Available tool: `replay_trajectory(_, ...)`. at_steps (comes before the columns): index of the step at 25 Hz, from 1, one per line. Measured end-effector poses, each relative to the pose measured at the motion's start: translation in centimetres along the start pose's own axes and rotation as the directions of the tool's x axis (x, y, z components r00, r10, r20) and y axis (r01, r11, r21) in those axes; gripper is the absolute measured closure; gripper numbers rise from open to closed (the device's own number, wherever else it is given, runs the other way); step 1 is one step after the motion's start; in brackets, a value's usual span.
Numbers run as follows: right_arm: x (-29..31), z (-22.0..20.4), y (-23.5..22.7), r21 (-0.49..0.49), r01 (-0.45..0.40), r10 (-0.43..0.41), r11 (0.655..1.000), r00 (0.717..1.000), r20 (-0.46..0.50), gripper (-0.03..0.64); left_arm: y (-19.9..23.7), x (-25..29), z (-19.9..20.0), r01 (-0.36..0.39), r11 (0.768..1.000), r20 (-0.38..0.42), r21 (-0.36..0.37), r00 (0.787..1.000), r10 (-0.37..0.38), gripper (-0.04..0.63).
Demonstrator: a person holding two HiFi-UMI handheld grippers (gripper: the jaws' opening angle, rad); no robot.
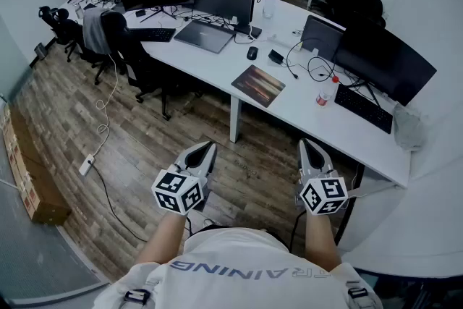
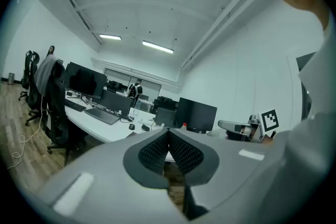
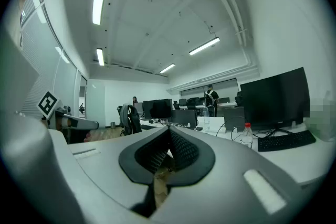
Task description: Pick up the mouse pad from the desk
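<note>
Approach step, nothing grasped yet: left claw (image 1: 208, 148) and right claw (image 1: 308, 146) are both pinched shut and empty, well short of the table (image 1: 289, 110). Mouse pad (image 1: 258, 85) lies flat by the table's front edge (thin, dark). Next I'd close in, open a claw and catch an edge.

- Mouse pad (image 1: 258, 85): one thin rectangle, dark surface with a brownish-orange print.
- Pose: flat on the desk (image 1: 213, 65) near its front edge, set at a slant.
- Position: ahead of the left gripper (image 1: 206, 150) and right gripper (image 1: 309, 146), well apart from both, roughly between them.
</note>
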State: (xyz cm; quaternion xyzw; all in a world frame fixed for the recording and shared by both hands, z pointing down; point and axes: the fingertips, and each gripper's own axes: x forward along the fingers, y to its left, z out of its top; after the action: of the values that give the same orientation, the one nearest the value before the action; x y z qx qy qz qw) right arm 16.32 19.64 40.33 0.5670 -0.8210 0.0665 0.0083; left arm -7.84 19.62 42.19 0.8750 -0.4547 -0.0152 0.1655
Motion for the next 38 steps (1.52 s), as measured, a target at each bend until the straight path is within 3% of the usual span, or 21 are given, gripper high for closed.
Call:
replay_trajectory(17, 0.7, -0.1, 1.3, 0.030, 0.013, -0.014, 0.999, 1.000, 0.022, 0.603, 1.5, -0.8, 0.0, 0.007, 1.000, 0.000, -0.014, 1.000, -0.007, 0.595)
replay_trajectory(30, 5.0, -2.5, 7.9, 0.024, -0.018, 0.018, 1.000, 1.000, -0.009, 0.603, 8.7, -4.1, -0.9, -0.016, 0.999, -0.024, -0.029, 1.000, 0.016, 0.595)
replay_trajectory(38, 8.7, -2.9, 6.3, 0.035, -0.005, 0.007, 0.999, 0.999, -0.041, 0.603, 11.0, -1.4, -0.2, -0.012, 0.999, -0.031, -0.036, 0.999, 0.011, 0.595)
